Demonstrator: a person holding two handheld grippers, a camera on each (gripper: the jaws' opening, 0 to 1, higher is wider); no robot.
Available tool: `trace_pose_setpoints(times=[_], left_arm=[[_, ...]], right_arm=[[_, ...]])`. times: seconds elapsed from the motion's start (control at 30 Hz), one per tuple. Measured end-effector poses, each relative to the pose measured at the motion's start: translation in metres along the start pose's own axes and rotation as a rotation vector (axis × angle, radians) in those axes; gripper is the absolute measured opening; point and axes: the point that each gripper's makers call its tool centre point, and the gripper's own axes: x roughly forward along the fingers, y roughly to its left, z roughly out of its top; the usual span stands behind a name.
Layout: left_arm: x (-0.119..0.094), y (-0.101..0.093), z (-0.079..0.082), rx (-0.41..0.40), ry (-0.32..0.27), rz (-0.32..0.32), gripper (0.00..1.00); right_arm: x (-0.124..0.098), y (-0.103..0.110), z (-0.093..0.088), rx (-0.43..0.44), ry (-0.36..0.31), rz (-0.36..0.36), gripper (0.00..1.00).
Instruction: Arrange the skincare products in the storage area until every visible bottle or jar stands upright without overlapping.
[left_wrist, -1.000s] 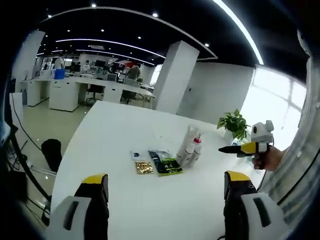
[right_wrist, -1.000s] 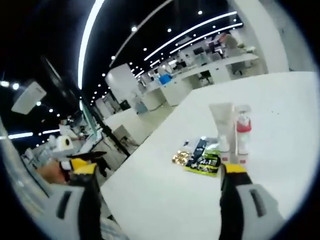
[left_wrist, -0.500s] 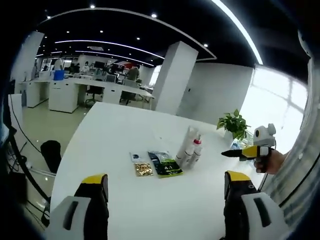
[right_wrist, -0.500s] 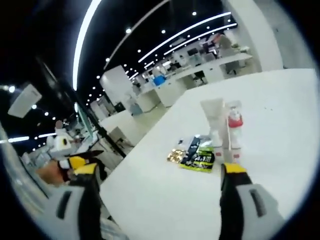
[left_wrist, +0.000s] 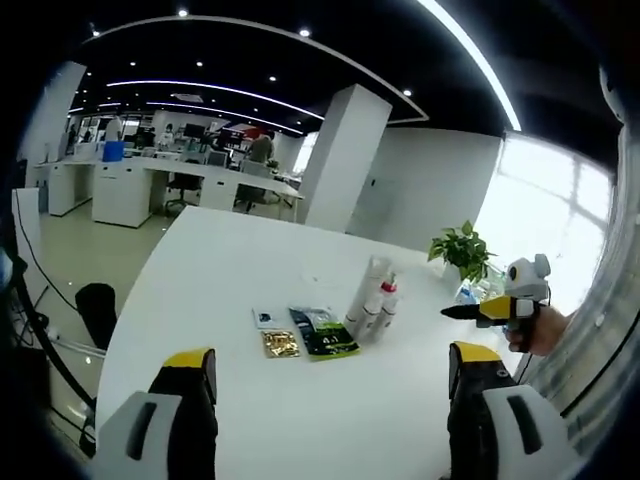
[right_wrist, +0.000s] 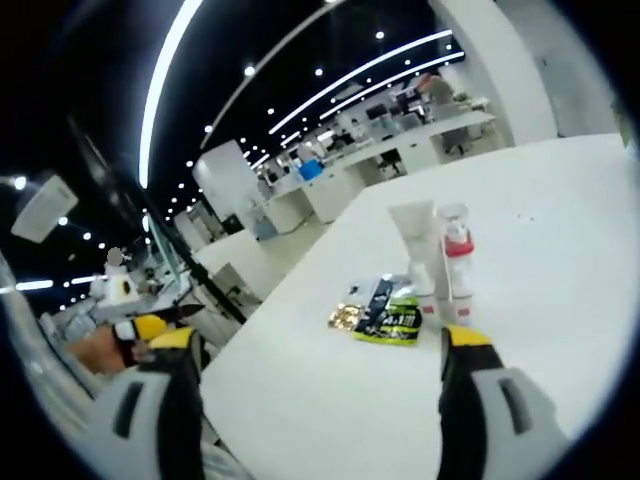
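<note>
Both my tongs gape wide, holding nothing: left tongs (left_wrist: 330, 400), right tongs (right_wrist: 320, 385). Bottles (left_wrist: 370, 305) stand upright mid counter (left_wrist: 230, 280), straight ahead of both, clear of jaws; right looks nearer. Flat packets (left_wrist: 322, 331) lie just beside them. Can't tell bottle count, they overlap; labels too small

Open office: white pillar (left_wrist: 343, 150) behind white table (left_wrist: 240, 260), desks (left_wrist: 150, 185) left of pillar, bright window (left_wrist: 545, 215) right, ceiling light strips (left_wrist: 210, 90).
</note>
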Motion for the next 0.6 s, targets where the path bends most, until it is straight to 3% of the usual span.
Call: trace_pose_setpoints(times=[0.3, 0.6], left_arm=[[0.017, -0.008, 0.011, 0.04, 0.016, -0.048, 1.0], [0.028, -0.017, 0.009, 0.055, 0.027, -0.073, 0.99]], right_arm=[[-0.016, -0.011, 0.005, 0.029, -0.063, -0.056, 0.98], [-0.02, -0.015, 0.002, 0.032, -0.065, -0.072, 0.98]])
